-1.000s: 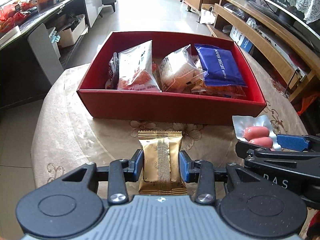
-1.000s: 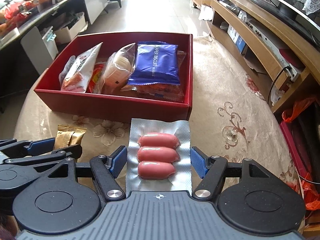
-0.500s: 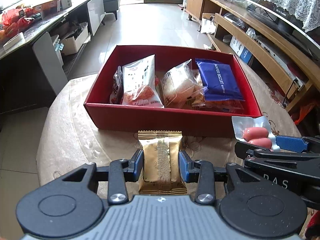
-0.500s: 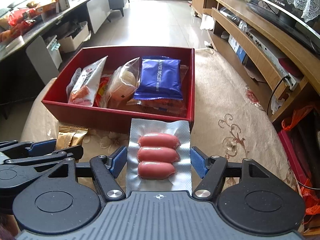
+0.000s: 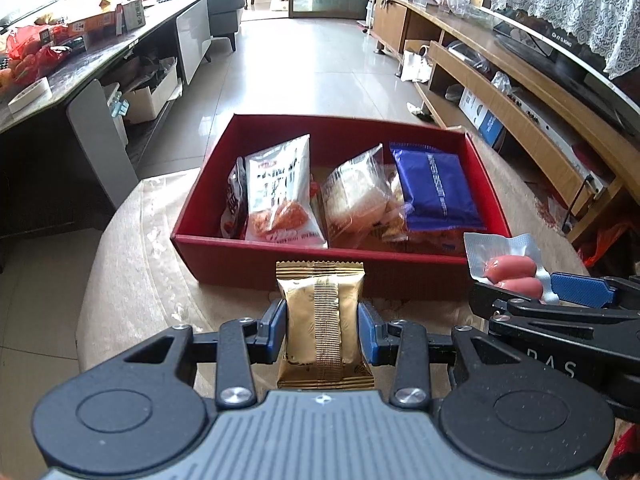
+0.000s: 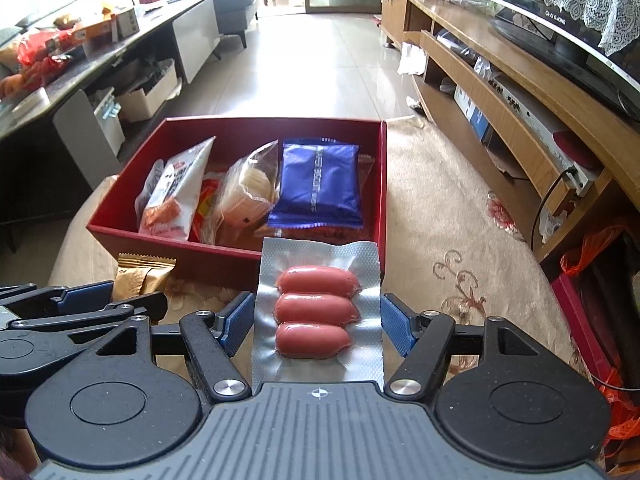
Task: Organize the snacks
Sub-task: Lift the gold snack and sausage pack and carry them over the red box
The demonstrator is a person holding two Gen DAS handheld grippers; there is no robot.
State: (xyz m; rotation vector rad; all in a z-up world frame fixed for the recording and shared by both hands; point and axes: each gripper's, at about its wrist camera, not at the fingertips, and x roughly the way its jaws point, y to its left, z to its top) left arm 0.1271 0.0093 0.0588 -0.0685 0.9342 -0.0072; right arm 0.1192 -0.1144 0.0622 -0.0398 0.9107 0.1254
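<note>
So our left hand-held gripper (image 5: 323, 330) is clenched on the gold snack packet (image 5: 325, 326), both blue pads touching its sides, packet held off the worktop (image 5: 132, 280). Our right hand-held gripper (image 6: 318, 322) grasps the silver sausage pack (image 6: 318, 312); the right view shows all three sausages, the left view only two plus the gripper's side. Ahead of both sits the red box (image 5: 304, 266) with a white-orange bag (image 5: 280, 196), clear bun pack (image 5: 356, 196) and blue biscuit pack (image 6: 318, 184). Only the right view shows the tablecloth's floral pattern (image 6: 464, 284).
</note>
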